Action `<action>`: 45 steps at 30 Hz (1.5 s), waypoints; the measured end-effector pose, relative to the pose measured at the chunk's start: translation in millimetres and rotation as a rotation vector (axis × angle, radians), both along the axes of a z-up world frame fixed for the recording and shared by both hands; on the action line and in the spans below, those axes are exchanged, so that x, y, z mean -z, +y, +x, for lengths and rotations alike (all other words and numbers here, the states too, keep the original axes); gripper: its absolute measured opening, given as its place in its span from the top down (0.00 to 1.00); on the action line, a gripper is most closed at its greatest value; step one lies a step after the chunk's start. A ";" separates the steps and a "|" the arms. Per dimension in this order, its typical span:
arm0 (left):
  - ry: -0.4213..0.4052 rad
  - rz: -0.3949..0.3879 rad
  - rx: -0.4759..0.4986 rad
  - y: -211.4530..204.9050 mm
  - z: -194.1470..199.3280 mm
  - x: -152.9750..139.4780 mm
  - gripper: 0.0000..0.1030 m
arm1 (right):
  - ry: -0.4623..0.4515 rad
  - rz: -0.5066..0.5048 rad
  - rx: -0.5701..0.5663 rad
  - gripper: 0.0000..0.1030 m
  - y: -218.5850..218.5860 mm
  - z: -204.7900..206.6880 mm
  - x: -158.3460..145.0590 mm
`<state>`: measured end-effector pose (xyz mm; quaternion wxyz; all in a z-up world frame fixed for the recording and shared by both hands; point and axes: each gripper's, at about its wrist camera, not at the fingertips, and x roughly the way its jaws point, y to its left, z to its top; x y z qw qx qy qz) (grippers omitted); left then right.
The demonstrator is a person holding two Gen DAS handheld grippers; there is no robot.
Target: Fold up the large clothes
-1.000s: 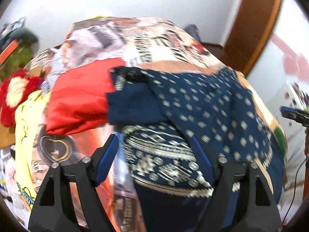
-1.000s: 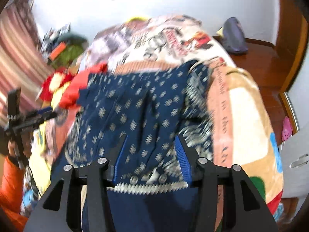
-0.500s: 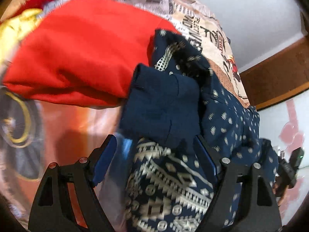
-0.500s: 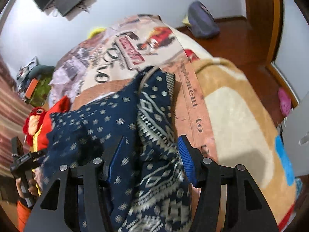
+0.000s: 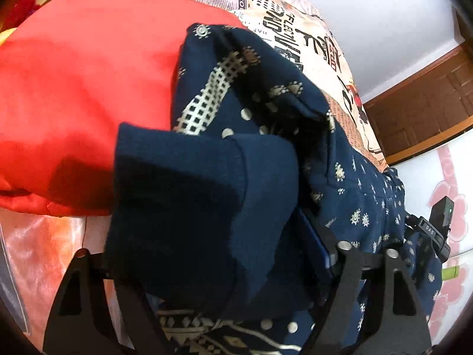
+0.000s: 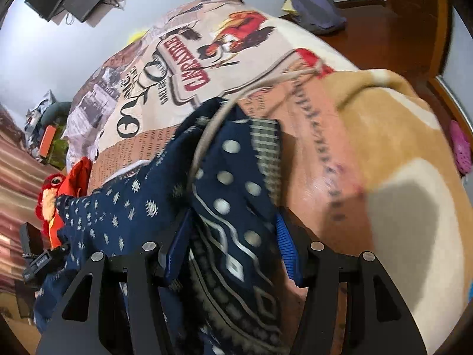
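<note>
A navy garment with white patterns lies spread on the bed. Its plain navy cuff sits between the fingers of my left gripper and drapes over the left finger, hiding it. The jaws are closing around the cuff but still stand wide. In the right wrist view, the garment's other end, with a beige cord across it, fills the gap of my right gripper. Both blue pads show beside the cloth, and I see no pinch.
A red garment lies just left of the navy one. The bed has a printed cover and a beige blanket. A red plush toy sits at the bed's left, a purple bag on the floor beyond.
Both grippers have dropped from above the garment down onto its two ends. The cuff now lies between the left fingers, and the corded end between the right ones.
</note>
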<state>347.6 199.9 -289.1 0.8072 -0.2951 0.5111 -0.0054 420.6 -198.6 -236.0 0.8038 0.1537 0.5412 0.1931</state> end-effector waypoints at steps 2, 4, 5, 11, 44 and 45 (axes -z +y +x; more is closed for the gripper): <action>-0.004 0.006 -0.012 -1.1 -2.6 -3.9 0.41 | 0.003 0.004 -0.010 0.52 7.4 3.8 3.9; -0.013 0.002 -0.019 -2.5 -8.7 -10.4 0.61 | 0.000 -0.020 0.001 0.65 12.3 3.0 5.0; -0.019 0.000 -0.016 -3.4 -12.6 -14.6 0.65 | -0.002 -0.035 0.009 0.74 12.8 2.2 4.3; -0.055 0.048 0.032 -16.2 -30.5 -47.7 0.81 | -0.069 0.045 0.039 0.82 0.9 -14.3 -28.2; -0.059 0.367 0.042 29.6 123.0 -52.8 0.81 | -0.131 -0.091 0.041 0.81 59.1 108.7 -18.5; -0.054 0.355 0.043 32.0 123.2 -47.7 0.80 | -0.120 -0.093 0.042 0.80 58.0 109.4 -12.9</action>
